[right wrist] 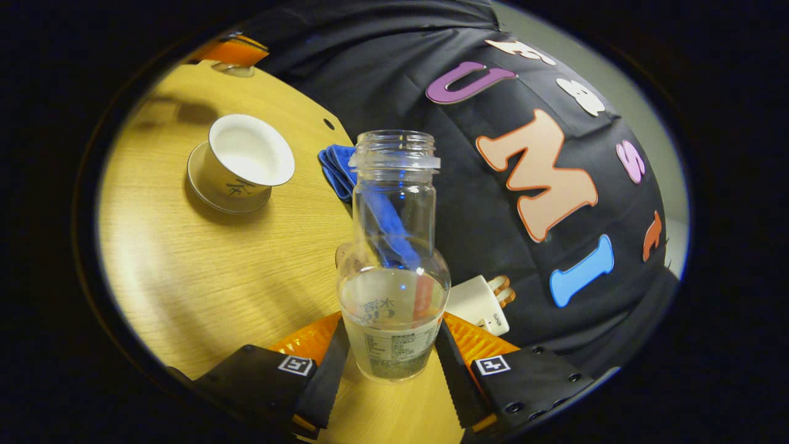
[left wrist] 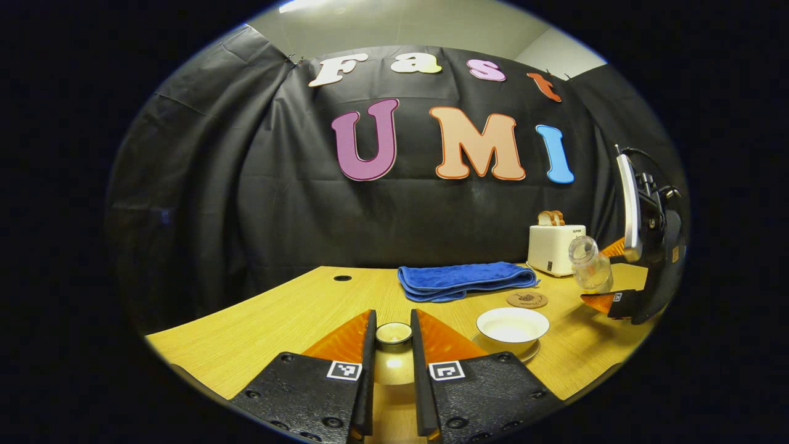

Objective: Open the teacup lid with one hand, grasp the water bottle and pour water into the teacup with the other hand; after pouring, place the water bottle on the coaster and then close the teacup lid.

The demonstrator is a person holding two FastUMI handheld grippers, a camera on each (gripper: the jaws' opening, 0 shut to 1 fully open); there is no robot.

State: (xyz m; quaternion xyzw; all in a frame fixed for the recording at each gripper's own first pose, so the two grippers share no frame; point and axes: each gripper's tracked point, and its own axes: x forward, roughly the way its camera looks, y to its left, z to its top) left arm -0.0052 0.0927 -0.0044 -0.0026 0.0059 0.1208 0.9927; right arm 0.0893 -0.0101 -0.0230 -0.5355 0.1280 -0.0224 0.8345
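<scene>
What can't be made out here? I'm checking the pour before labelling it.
- Left gripper view: the teacup lid body is hidden between the left hand-held gripper fingers; just its knob top is visible.
- Left gripper view: the water bottle is small, so its water level can't be read.
- Right gripper view: water in the white teacup can't be told against the white glaze.
</scene>
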